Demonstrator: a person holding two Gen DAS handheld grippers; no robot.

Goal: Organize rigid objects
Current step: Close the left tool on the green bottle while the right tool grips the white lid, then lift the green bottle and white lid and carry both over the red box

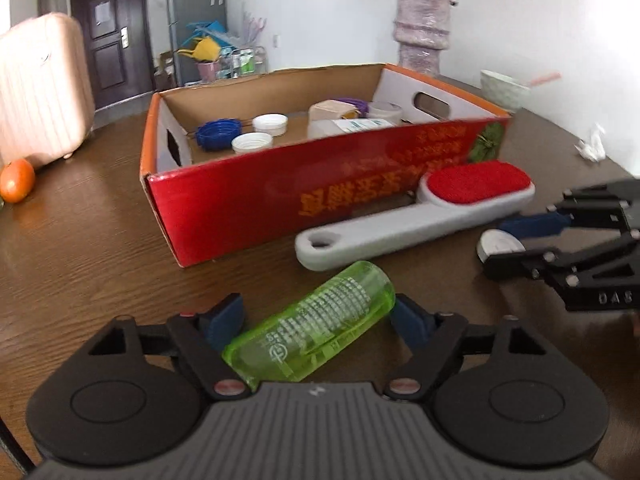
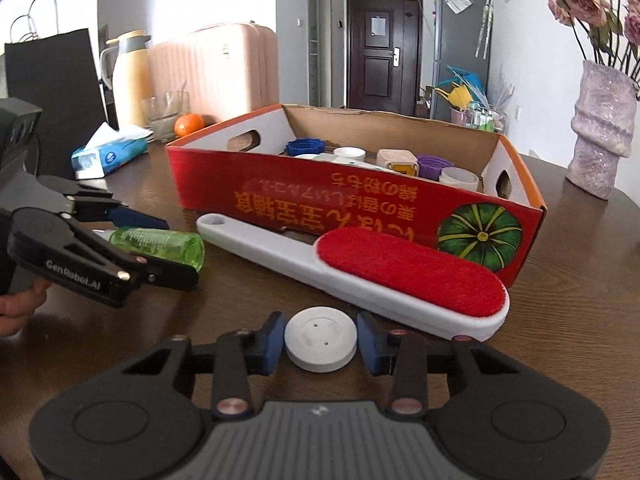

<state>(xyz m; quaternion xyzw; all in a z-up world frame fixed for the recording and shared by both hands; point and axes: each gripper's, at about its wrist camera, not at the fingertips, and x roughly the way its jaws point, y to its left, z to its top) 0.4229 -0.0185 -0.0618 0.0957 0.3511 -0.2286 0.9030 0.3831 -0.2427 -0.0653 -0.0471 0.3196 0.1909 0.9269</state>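
Red cardboard box (image 2: pixel 304 200) is sitting mid-surface w/ several items already lying in it: blue caps (image 1: pixel 216 133), white lids (image 1: pixel 270 124), a beige container (image 2: pixel 397 160), a purple lid (image 2: pixel 434 162), plus a white bottle (image 1: pixel 348 126). So, judging by that, sorting is partly done.

Three things are waiting outside on the wooden surface (image 1: pixel 100 216), all at the box's near wall: a grey lint brush w/ red pad (image 2: pixel 380 276), a green clear bottle (image 1: pixel 316 324) and a small white disc (image 2: pixel 320 344).

Left gripper (image 1: pixel 316 320) is straddling the green bottle, which is lying on its side; fingers (image 1: pixel 224 316) are partly spread, right pad about touching the bottle's far end, left pad apart from it, so not gripping yet. In its view the brush is lying at 1 o'clock, the box at 12.

Right gripper (image 2: pixel 320 344) is bracketing the disc; fingers (image 2: pixel 272 338) are nearly closed on it, left pad about touching the rim, a sliver of gap at the right. Grip isn't clearly made.

Prob. next: both lifts into the box, then the brush.
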